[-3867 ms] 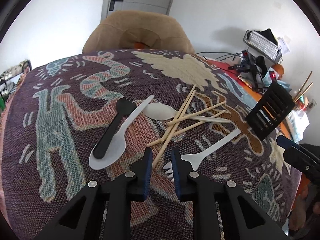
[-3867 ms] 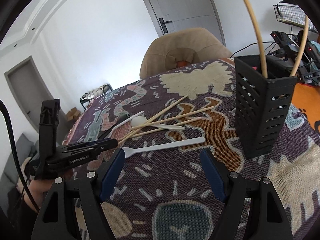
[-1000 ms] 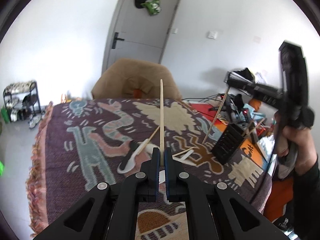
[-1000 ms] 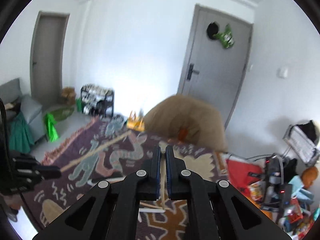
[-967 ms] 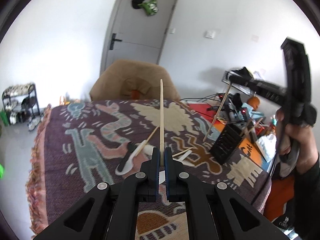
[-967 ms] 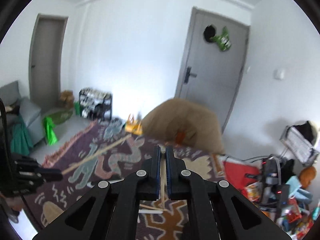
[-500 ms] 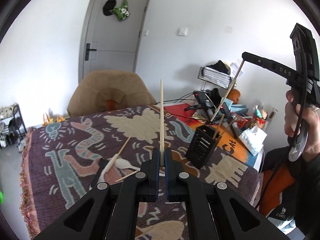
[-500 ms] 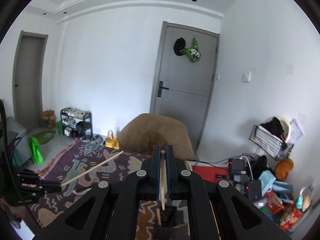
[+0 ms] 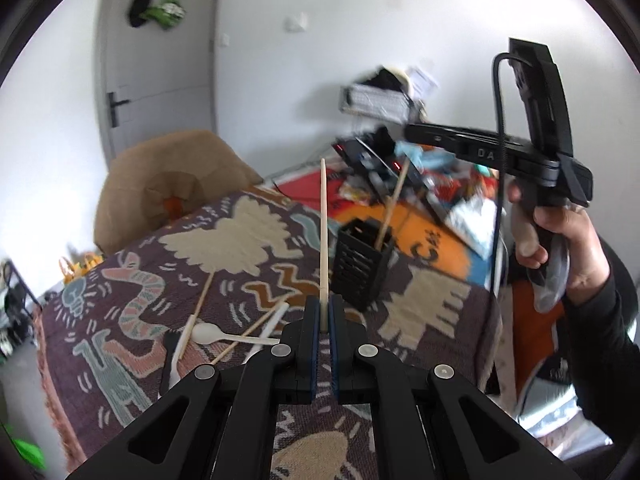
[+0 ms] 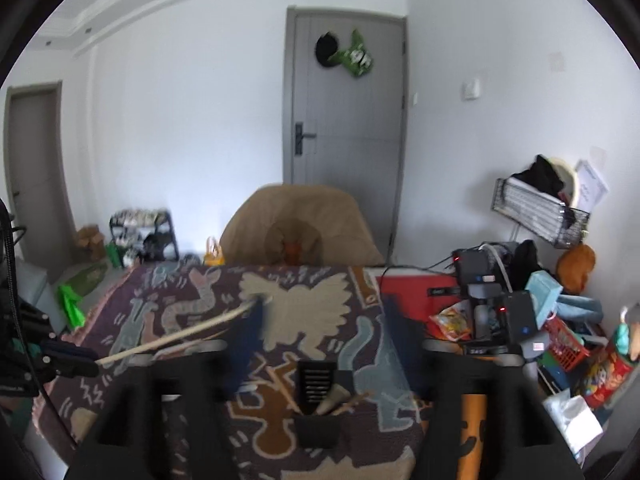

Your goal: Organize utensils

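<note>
My left gripper (image 9: 324,316) is shut on a pale wooden chopstick (image 9: 323,232) that stands upright between its pads. Beyond it on the patterned cloth stands a black slotted holder (image 9: 362,268) with a chopstick (image 9: 390,208) leaning out. My right gripper (image 10: 324,340) hovers above the holder (image 10: 318,388); its blurred jaws are opening, wide apart, with nothing between them. Chopstick ends lie in the holder's mouth. At the left edge of the right wrist view, the left gripper (image 10: 60,360) holds its chopstick (image 10: 180,334). A white spoon (image 9: 208,334) and loose chopsticks (image 9: 196,312) lie on the cloth.
A hand (image 9: 560,240) holds the right gripper (image 9: 416,134) at upper right in the left wrist view. A tan chair (image 10: 300,228) stands behind the table. Electronics and snack bags (image 10: 500,320) clutter the table's right end. A black utensil (image 9: 170,344) lies by the spoon.
The right gripper's jaws have opened and its chopstick has left them; chopsticks now rest in the holder below. The left gripper has carried its chopstick nearer to the holder.
</note>
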A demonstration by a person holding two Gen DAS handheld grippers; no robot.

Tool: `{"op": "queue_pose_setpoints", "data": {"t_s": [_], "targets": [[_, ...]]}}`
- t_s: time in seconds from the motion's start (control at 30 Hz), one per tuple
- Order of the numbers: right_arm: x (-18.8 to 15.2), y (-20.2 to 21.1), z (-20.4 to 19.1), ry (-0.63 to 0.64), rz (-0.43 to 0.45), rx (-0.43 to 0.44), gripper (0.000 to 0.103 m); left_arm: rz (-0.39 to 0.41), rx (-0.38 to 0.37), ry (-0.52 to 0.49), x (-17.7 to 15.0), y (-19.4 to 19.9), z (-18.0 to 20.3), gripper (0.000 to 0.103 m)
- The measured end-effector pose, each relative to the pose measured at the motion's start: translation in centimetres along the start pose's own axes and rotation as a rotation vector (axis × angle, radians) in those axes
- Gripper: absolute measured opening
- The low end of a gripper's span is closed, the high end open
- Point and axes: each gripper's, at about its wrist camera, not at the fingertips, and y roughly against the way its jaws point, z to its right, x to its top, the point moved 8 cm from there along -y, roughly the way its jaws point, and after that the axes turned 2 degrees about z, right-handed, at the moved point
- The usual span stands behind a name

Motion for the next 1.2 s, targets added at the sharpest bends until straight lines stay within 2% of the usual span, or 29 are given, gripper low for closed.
{"op": "queue_pose_setpoints", "data": {"t_s": [0.23,0.4,0.47,0.53,0.7,0.77,1.0,1.2], "targets": [[-1.4,3.2,3.5,-0.104,0.050,-0.028,0.072,-0.163,-0.017,-0.102,1.5,-1.3,1.3,0.004],[-3.9,5.5,6.3,-0.198,0.085,-0.059,0.072,-0.279,-0.005,-0.190,2.6,-2.0,2.2,0.004],[-5.1,6.0,7.3,-0.234,0.090,-0.072,0.072,-0.313,0.011,-0.234,3.2,-2.0,2.6,0.004],[-6.3,6.2,8.1,-0.278,0.086,-0.073,0.072,-0.333,0.042,-0.323,3.9,-2.0,3.3,0.004],[-9.5,5.8,9.7,-0.392,0.071,-0.059,0.072,-0.406,0.059,-0.418,4.9,-3.0,4.7,0.004],[-10.7,5.8,10.2,-0.417,0.063,-0.062,0.072,-0.436,0.053,-0.441,5.0,-3.7,5.2,0.004],[-14.0,4.8,11.8,-0.498,0.027,-0.046,0.072,-0.549,0.110,-0.497,5.1,-5.6,5.3,0.004],[-15.2,3.6,12.4,-0.530,0.003,-0.038,0.073,-0.609,0.091,-0.505,5.7,-5.6,5.3,0.004]]}}
